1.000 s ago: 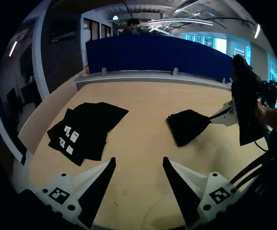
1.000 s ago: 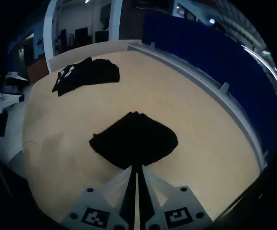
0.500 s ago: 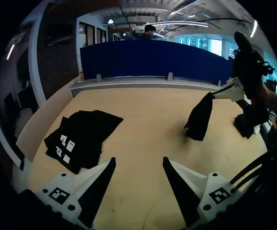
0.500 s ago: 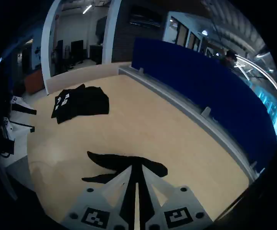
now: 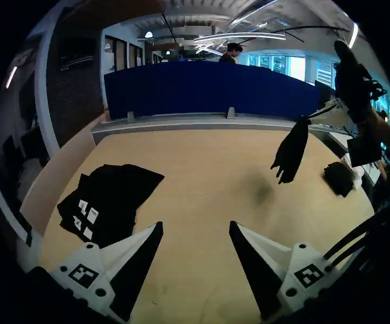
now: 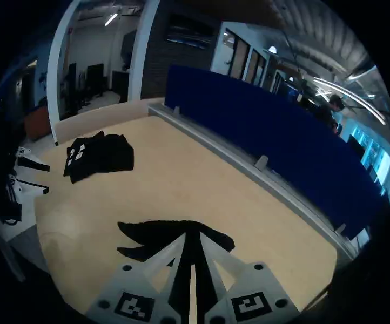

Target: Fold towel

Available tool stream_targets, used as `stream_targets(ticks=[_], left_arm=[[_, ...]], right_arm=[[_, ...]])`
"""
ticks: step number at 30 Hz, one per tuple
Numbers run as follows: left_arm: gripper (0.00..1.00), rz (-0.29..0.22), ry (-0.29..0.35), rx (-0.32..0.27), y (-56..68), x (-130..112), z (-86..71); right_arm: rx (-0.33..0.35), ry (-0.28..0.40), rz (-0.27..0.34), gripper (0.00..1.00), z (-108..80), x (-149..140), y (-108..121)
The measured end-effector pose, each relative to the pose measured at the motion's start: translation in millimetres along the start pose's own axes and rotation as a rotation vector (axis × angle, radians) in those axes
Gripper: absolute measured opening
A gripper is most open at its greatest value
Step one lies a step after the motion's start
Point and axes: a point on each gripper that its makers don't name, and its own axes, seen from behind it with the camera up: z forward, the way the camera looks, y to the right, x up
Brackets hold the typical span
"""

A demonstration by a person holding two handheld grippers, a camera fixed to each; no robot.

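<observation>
In the left gripper view, the left gripper (image 5: 195, 223) sits at six o'clock with its two fingers spread wide and nothing between them, poised low over the bare wooden table (image 5: 206, 162). I judge it is waiting to take a free corner. At two o'clock the right gripper (image 5: 311, 115), held in a person's hand, pinches the top of the black towel (image 5: 291, 151). The towel hangs in a narrow, limp strip clear of the tabletop, with a soft shadow on the wood below it. It seems to be held up by one edge so that it can drop open and its corners can be found. A pile of black cloths (image 5: 108, 200) with white tags lies at eight o'clock, well apart. A small dark bundle (image 5: 340, 178) rests near the table's edge at three o'clock.

In the right gripper view, the right gripper (image 6: 193, 237) at six o'clock has its fingers pressed together on the towel (image 6: 157, 233). The cloth spills out to both sides of the tips. The pile (image 6: 98, 154) lies at ten o'clock, and the left gripper (image 6: 46, 178) shows at nine o'clock with its fingers apart. The fold itself looks not yet begun.
</observation>
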Motion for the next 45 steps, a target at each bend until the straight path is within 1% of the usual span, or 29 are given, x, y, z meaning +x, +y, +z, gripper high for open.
stream_targets(ticks=[8,14,18,24,33,39,45], left_arm=[[0.90,0.010,-0.001,-0.010,4.1,4,4.4],[0.90,0.025,-0.007,-0.011,6.8,7,9.2],[0.90,0.029,-0.010,-0.009,9.7,9,13.6],[0.90,0.036,-0.015,-0.009,16.2,15,21.7],[0.90,0.054,-0.026,-0.018,31.9,22,33.0],[0.90,0.058,-0.032,-0.022,42.2,25,36.8],[0.90,0.068,-0.036,-0.019,46.6,28,39.3]], right_arm=[[-0.048,0.001,0.036,0.02,-31.4,-12,48],[-0.090,-0.015,0.063,0.02,-55.0,-33,91],[-0.122,-0.032,0.068,0.03,-70.4,-50,121],[-0.160,-0.051,0.078,0.02,-89.7,-70,161],[-0.200,-0.076,0.106,0.02,-110.4,-101,208],[-0.221,-0.092,0.137,0.02,-118.7,-124,232],[-0.236,-0.107,0.159,0.03,-122.8,-144,249]])
